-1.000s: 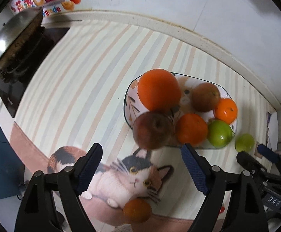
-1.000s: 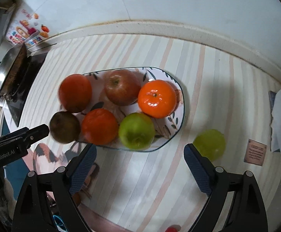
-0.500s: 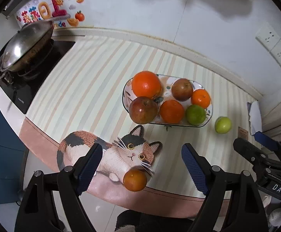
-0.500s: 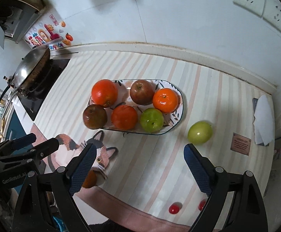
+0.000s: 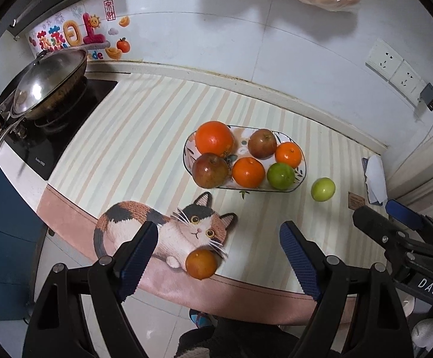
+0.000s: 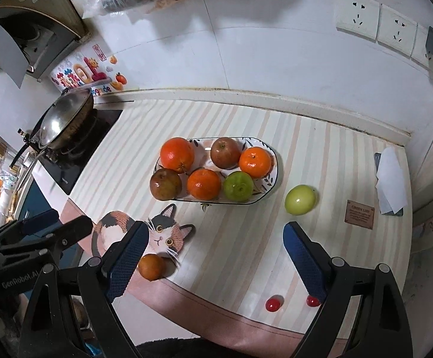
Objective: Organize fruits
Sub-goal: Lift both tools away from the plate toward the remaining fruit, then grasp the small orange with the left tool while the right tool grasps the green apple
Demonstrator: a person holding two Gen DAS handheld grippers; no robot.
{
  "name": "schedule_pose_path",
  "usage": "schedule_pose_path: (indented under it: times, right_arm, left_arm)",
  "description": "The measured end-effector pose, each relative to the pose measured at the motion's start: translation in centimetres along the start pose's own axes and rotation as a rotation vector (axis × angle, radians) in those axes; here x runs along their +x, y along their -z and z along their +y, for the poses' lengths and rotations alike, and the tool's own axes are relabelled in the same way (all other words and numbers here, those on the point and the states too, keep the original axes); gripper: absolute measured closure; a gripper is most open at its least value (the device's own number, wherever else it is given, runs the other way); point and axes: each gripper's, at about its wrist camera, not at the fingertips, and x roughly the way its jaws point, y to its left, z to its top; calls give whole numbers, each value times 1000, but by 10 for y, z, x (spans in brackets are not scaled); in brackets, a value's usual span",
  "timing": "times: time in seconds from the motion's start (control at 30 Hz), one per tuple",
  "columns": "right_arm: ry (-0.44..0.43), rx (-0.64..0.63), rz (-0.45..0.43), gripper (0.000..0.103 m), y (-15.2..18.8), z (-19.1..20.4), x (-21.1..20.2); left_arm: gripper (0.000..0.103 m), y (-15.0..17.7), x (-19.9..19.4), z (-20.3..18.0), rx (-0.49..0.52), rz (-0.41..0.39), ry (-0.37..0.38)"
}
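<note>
- Left wrist view: the left gripper (image 5: 216, 253) hangs high over the counter with its jaws wide apart and nothing between them.
- Below it the oval plate (image 5: 301, 176) holds six fruits: a large orange (image 5: 214, 139), two reddish apples (image 5: 210, 170), two mandarins (image 5: 248, 172) and a green fruit (image 5: 280, 176).
- Two fruits lie loose on the striped mat (image 5: 133, 137): a green apple (image 5: 323, 189) just right of the plate, and a small orange (image 5: 201, 264) on the printed cat's paw near the counter's front edge.
- Right wrist view: the right gripper (image 6: 213, 256) is likewise spread open and empty, well above the mat.
- The green apple (image 6: 300, 200) sits beside the plate's right end, nearer this gripper's right finger; the small orange (image 6: 151, 266) lies just beside its left fingertip in the picture, though far beneath it.
- Two small red fruits (image 6: 274, 303), perhaps cherry tomatoes, rest near the front edge.
- Judgement: the plate is mostly filled, and the step in hand looks like a pause between picks.
- The next move calls for one gripper to descend, straddle a loose fruit, close gently, and set it in a free spot on the plate.
</note>
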Motion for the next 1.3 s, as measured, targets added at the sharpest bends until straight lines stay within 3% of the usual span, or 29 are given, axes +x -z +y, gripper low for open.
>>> schedule_pose_path:
  times: [0.27,0.5,0.7,0.8,0.87,0.93,1.03,1.17,1.3]
  right_arm:
    - [-12,87,28,9,7,-19,6]
    - [41,220,122,9,23,-77,62]
    - [48,340,173,10,20,-126,120]
    - [68,375,184,10,10,-143,147]
    - [81,397,184,11,3,-152,165]
    - [94,417,192,12,-4,-161,182]
    - [105,448,210,19,-12,-172,206]
    - [82,479,240,42,-14,-182,233]
    - [84,414,234,43,-16,-170,240]
  left_arm:
    - [19,12,34,4,-1,78,-41]
    - [20,38,125,23,-24,274,-125]
    - [20,55,189,28,-89,444,-69]
    - [22,57,206,21,-68,464,-73]
    - [42,59,213,18,-53,479,-89]
    - [50,60,215,19,-49,469,-100]
    - [50,59,214,21,-60,455,-104]
    - [50,57,212,22,-64,444,-112]
    - [50,55,211,21,-71,437,-108]
